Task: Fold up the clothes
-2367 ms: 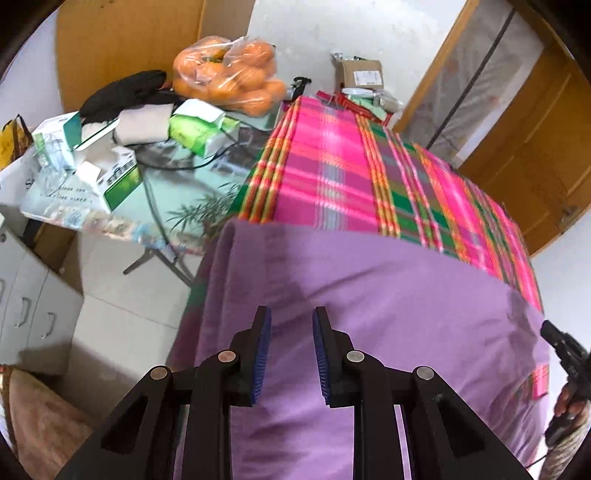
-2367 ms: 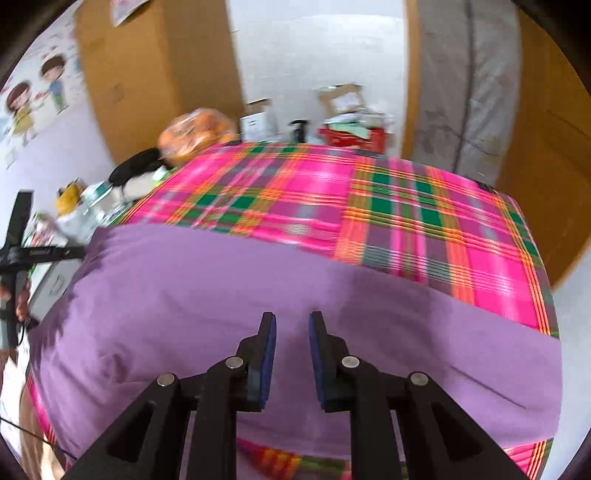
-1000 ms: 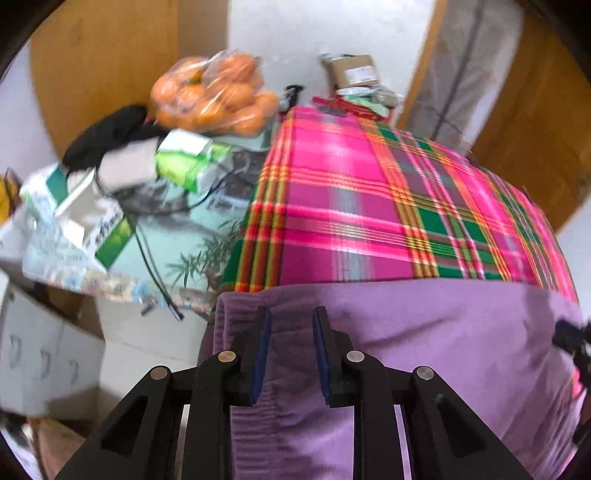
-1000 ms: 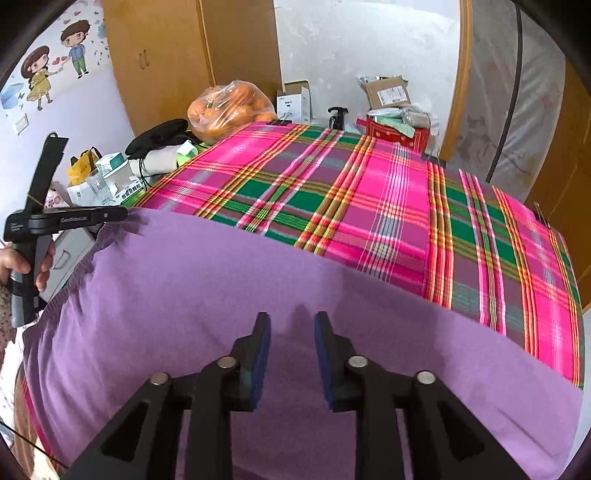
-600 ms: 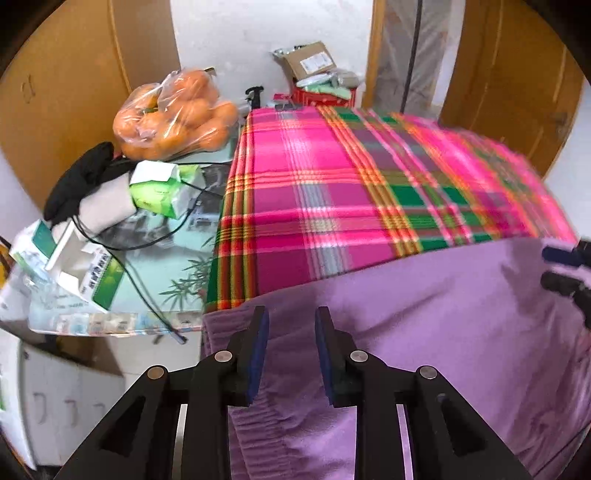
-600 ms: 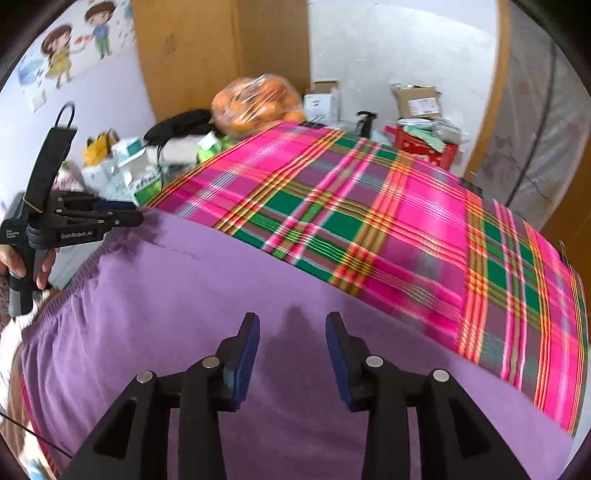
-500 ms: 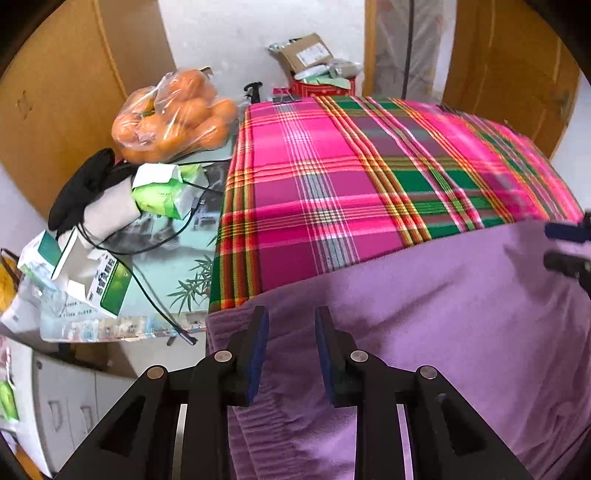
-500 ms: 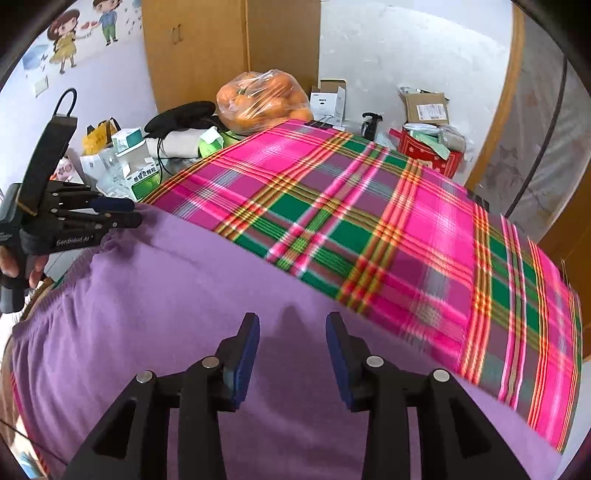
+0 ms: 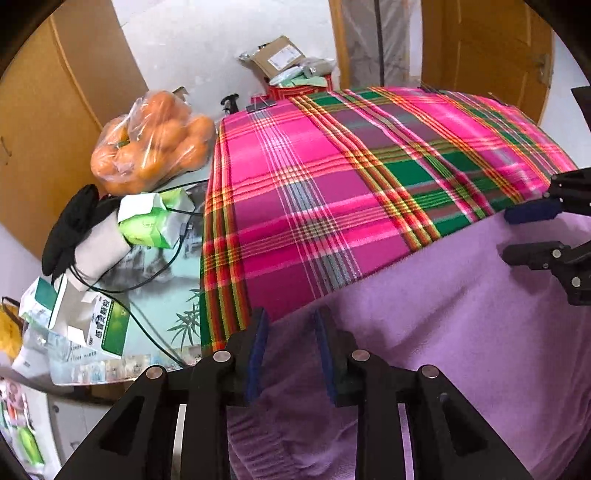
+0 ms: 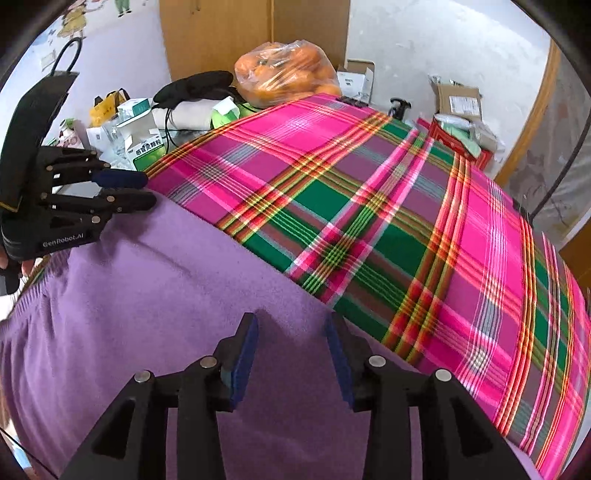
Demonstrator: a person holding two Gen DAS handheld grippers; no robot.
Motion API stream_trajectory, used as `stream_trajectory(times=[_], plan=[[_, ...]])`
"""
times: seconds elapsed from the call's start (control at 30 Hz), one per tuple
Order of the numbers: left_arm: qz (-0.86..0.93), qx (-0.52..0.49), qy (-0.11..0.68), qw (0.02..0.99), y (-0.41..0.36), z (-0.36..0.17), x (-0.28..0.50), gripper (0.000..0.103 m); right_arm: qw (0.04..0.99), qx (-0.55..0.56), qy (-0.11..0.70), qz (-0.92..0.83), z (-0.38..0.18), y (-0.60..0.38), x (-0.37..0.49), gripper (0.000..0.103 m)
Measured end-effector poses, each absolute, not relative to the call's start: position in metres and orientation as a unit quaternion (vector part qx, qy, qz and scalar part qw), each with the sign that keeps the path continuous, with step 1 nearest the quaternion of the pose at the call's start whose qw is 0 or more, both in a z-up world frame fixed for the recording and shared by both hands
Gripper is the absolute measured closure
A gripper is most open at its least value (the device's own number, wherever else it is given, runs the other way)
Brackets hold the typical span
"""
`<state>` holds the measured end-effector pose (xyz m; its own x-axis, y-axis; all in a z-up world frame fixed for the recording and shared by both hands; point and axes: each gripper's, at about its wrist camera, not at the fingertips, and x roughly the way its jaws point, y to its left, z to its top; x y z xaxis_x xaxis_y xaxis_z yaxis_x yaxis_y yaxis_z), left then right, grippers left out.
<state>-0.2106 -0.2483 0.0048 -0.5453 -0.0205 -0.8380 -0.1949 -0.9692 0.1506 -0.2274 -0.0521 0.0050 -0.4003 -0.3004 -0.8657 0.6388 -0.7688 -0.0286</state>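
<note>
White plaster wall (image 9: 207,44), wooden wardrobe (image 10: 236,33), wooden door (image 9: 487,40) — cartoon wall stickers (image 10: 74,14), daylight.

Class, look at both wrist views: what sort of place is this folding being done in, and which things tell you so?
Most likely a room in a home. A purple garment lies on a plaid tablecloth, a bag of oranges sits on a cluttered side table, and there are wooden doors and cartoon wall stickers.
</note>
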Motion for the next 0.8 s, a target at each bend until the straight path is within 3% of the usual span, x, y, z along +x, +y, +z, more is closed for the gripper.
stream_trajectory(times=[0.1, 0.2, 0.4, 0.47, 0.6, 0.8], plan=[[0.873, -0.471, 0.115, 0.058, -0.251, 0.004, -0.211, 0.072, 0.292, 0.462, 0.182, -0.817, 0.004, -0.053, -0.23, 0.062], [0.875, -0.464, 0.121, 0.059, -0.254, 0.003, -0.209, 0.061, 0.295, 0.459, 0.176, -0.819, 0.004, -0.052, -0.233, 0.061], [0.871, -0.457, 0.156, 0.087, -0.255, 0.004, -0.201, 0.056, 0.303, 0.453, 0.172, -0.82, 0.004, -0.049, -0.232, 0.061], [0.873, -0.446, 0.181, 0.081, -0.252, 0.004, -0.201, 0.046, 0.306, 0.451, 0.172, -0.821, 0.004, -0.049, -0.231, 0.061], [0.876, -0.427, 0.211, 0.076, -0.247, 0.003, -0.198, 0.044, 0.306, 0.448, 0.172, -0.822, 0.003, -0.049, -0.23, 0.061], [0.874, -0.449, 0.146, 0.11, -0.257, 0.004, -0.199, 0.047, 0.308, 0.448, 0.176, -0.821, 0.003, -0.049, -0.228, 0.06]])
